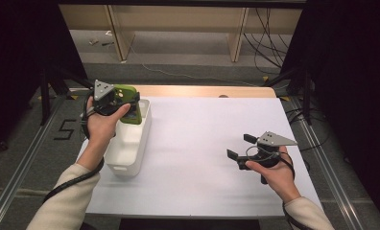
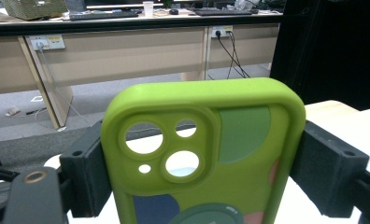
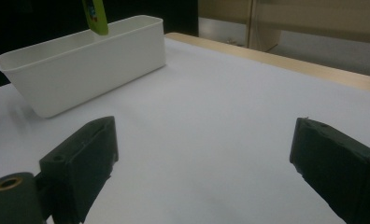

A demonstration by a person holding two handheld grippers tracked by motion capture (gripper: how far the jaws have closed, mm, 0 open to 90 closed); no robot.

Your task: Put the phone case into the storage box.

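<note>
A lime-green phone case with camera cut-outs and coloured patches stands upright between the jaws of my left gripper, which is shut on its two sides. In the high view the left gripper holds the phone case above the far end of a white bin at the table's left. From the right gripper view the phone case hangs over the white bin. My right gripper hovers open over the table's right part, with nothing between its jaws.
White sheet covers the table, with a wooden strip along its far edge. Beyond the table stand wooden desk legs and hanging cables. Dark screens flank both sides.
</note>
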